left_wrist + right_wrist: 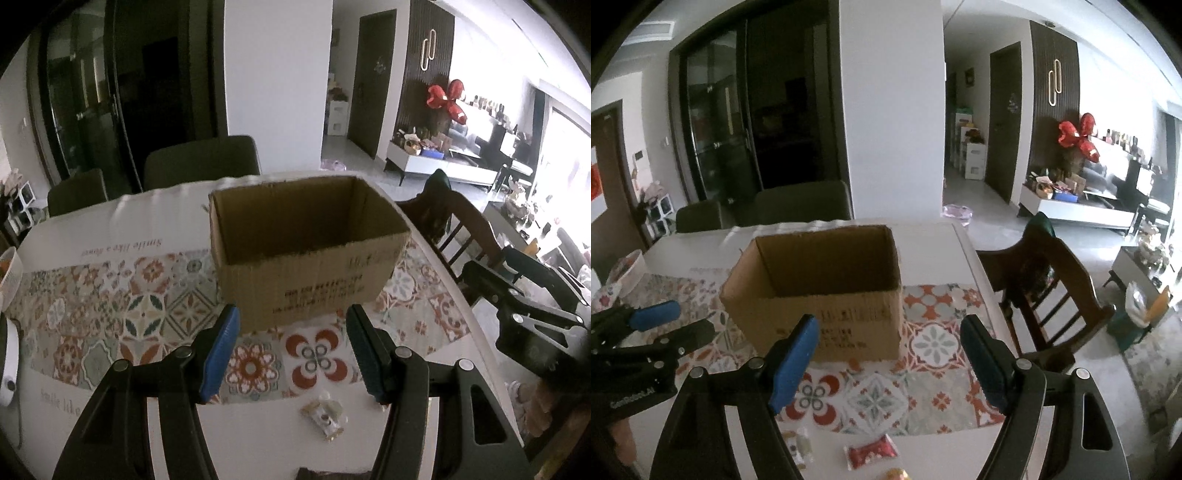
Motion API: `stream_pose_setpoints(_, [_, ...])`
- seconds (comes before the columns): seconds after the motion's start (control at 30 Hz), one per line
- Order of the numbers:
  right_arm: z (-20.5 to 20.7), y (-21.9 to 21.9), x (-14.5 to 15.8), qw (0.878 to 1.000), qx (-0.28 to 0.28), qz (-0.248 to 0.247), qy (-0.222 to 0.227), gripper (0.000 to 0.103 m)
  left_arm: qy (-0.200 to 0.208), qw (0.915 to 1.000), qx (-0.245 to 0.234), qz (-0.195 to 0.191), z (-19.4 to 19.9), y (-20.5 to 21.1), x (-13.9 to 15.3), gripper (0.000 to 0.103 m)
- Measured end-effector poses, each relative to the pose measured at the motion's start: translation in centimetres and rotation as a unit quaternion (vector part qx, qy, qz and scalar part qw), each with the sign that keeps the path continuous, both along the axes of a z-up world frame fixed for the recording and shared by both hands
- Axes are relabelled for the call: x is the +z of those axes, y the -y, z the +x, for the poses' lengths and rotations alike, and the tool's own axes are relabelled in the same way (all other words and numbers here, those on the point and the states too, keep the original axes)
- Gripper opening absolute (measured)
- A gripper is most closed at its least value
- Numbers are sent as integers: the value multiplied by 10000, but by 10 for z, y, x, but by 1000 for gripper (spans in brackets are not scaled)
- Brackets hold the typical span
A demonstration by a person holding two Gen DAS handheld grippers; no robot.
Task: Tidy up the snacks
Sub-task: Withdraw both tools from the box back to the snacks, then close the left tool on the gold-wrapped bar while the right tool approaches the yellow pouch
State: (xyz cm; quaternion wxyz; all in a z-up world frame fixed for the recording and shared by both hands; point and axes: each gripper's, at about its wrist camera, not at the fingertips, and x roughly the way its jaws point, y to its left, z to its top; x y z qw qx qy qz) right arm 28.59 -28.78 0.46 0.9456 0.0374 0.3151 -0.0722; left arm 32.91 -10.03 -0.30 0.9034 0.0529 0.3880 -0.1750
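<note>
Your left gripper (291,350) and right gripper (888,363) both stand wide, holding nothing. The cardboard box (306,247) sits mid-table beyond them; the clear-wrapped snack (327,419) and red snack packet (873,452) lie near the table's near edge.

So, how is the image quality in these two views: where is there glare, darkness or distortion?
Left wrist view: strong glare whitens the window area at right; the cardboard box is slightly soft, and the table edge bows from the fisheye. Right wrist view: the glass cabinet is dark, the box interior is shadowed, and the red snack packet stays readable.
</note>
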Motion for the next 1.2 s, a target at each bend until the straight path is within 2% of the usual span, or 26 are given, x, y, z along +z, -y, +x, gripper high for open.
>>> stream_pose_setpoints(0.53, [-33,-6,-52,9968,-33,200,-779,79,-535,9981,-146,274,-29,1,-46,59])
stream_pose_setpoints(0.83, [-46,-13,-78,9946,-80,141,-1025,79,-1133,9928,-242,316,-32,1,-82,58])
stream_pose_setpoints(1.03, [-54,-16,-94,9934,-174,129,-1124,79,-1385,9892,-307,375,-33,4,-100,56])
stream_pose_setpoints(1.2, [-57,-11,-111,9909,-292,328,-1276,79,-1516,9869,-320,449,-33,8,-116,55])
